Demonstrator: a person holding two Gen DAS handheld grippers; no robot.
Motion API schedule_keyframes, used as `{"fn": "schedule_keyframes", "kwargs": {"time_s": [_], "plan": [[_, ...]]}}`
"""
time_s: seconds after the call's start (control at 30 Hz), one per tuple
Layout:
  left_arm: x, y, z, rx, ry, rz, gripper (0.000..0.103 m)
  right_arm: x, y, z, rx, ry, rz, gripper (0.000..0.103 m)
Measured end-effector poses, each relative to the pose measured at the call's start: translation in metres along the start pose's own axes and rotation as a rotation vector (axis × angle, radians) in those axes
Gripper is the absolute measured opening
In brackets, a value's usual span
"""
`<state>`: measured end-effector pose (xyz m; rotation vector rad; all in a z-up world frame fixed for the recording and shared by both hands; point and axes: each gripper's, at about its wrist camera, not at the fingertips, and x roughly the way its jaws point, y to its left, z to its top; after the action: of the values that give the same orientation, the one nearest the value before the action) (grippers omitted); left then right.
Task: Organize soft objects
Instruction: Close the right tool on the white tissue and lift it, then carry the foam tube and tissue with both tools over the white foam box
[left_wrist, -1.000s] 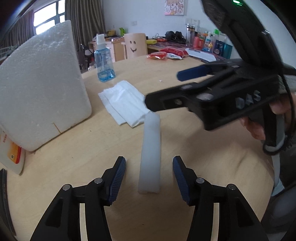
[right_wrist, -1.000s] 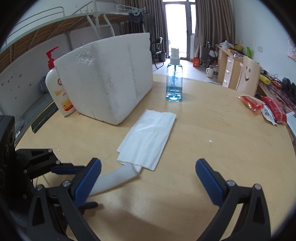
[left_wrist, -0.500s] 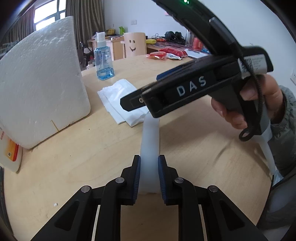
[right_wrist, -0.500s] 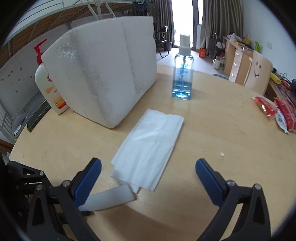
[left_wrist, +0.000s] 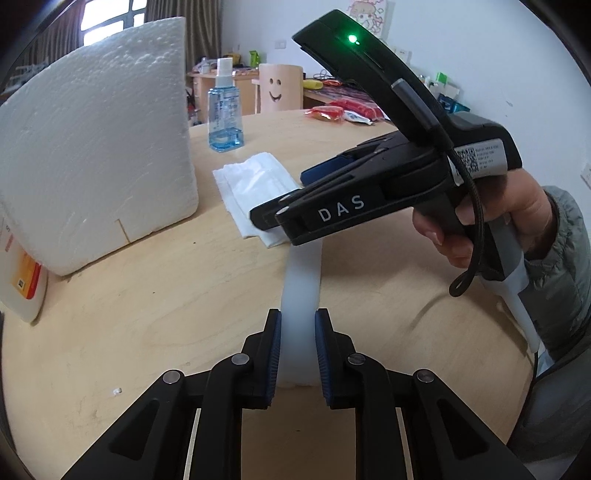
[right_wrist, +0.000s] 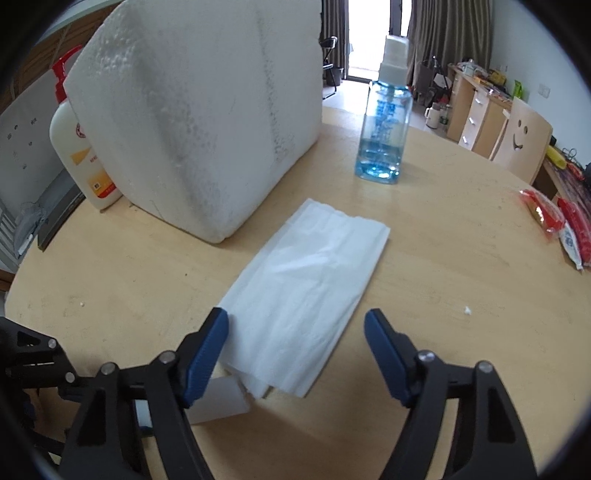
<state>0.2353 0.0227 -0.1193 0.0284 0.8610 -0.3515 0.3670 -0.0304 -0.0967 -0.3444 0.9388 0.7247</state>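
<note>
Pale round wooden table (right_wrist: 461, 258) carries it all. With the left gripper (left_wrist: 297, 354) pinching the near end of the white foam strip (left_wrist: 301, 280), the right gripper (right_wrist: 295, 354), jaws closing astride the folded tissue (right_wrist: 310, 273), should bite squarely on its near edge. That tissue looks thin, limp and creased; its pads probably aren't touching yet.

We read one legible marking: the white letters "DAS" on the black side of the right gripper (left_wrist: 284, 192). A white label with a QR code sits on its handle; the print there is too small to read. Print on the blue spray bottle (right_wrist: 384, 125) and the white pump bottle (right_wrist: 79, 147) cannot be made out.
</note>
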Motion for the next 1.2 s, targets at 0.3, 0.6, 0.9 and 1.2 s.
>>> {"fn": "schedule_keyframes", "kwargs": {"time_s": [0.3, 0.6, 0.9, 1.2], "plan": [[0.004, 0.005, 0.001, -0.021, -0.004, 0.007, 0.019, -0.004, 0.008, -0.003, -0.025, -0.016, -0.027, 0.038], [0.003, 0.005, 0.001, -0.026, -0.005, 0.006, 0.020, -0.007, 0.006, -0.006, -0.008, -0.045, -0.006, 0.022], [-0.003, 0.015, 0.003, -0.073, -0.027, 0.028, 0.020, -0.017, 0.003, -0.008, -0.003, -0.085, -0.002, 0.013], [-0.009, 0.022, 0.003, -0.103, -0.064, 0.043, 0.020, -0.022, -0.001, -0.007, 0.012, -0.114, 0.001, 0.009]]}}
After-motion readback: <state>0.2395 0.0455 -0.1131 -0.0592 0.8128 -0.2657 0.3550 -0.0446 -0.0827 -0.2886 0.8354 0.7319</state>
